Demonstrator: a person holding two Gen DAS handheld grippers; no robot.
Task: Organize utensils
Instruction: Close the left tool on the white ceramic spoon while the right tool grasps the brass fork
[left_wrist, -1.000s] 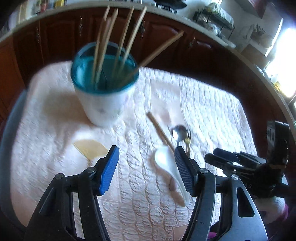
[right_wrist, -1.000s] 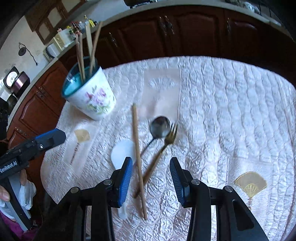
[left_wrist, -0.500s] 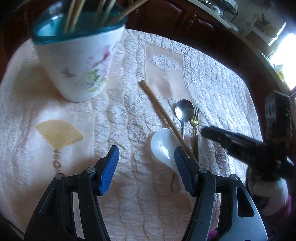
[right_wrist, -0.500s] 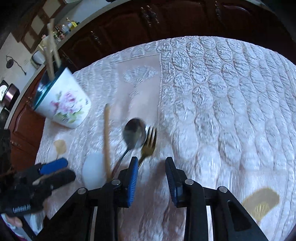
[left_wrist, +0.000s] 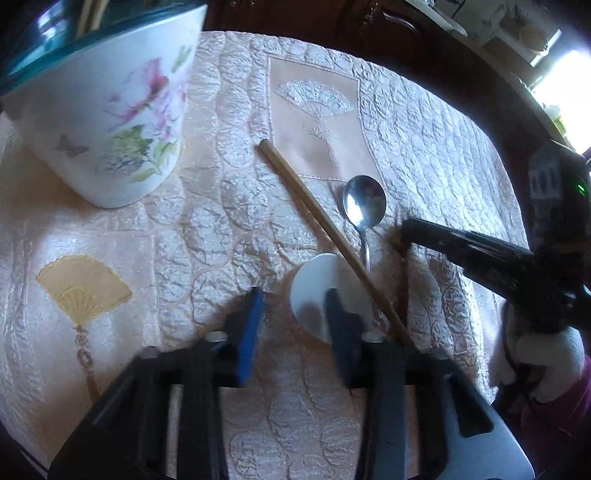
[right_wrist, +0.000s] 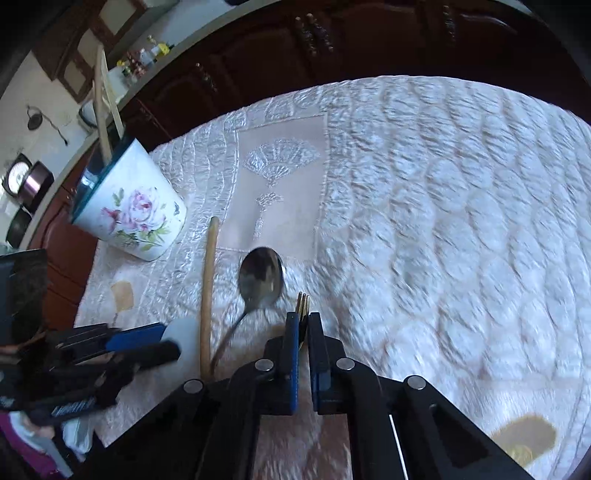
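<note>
Fork (right_wrist: 303, 306) sits pinched between the fingers of our right gripper (right_wrist: 303, 325), gold tines poking out just past the blue pads (right_wrist: 292, 347), which are nearly together on it. Just left of those fingers lies the steel spoon (right_wrist: 261, 282), bowl ahead of the tips, handle trailing back beside them. Further left lies a single wooden chopstick (right_wrist: 207, 291), pointing away from us, on the quilted tablecloth (right_wrist: 443, 221).

Our left gripper (left_wrist: 293, 314) is parted, with nothing between the fingers; its blue pad (left_wrist: 251, 332) shows on one side, and the other finger overlaps the bowl of the white ceramic soup spoon (left_wrist: 321, 288) (we cannot tell whether it touches). The chopstick (left_wrist: 332, 236) runs diagonally just beyond that finger, crossing the soup spoon's edge, with the steel spoon (left_wrist: 364, 201) ahead of it.

Floral cup (left_wrist: 107, 110) with teal rim stands well ahead and to the left of the left fingers, upright, holding more chopsticks (right_wrist: 101, 107). From the left view the right gripper (left_wrist: 402, 234) is low on the cloth beside the steel spoon's handle.
</note>
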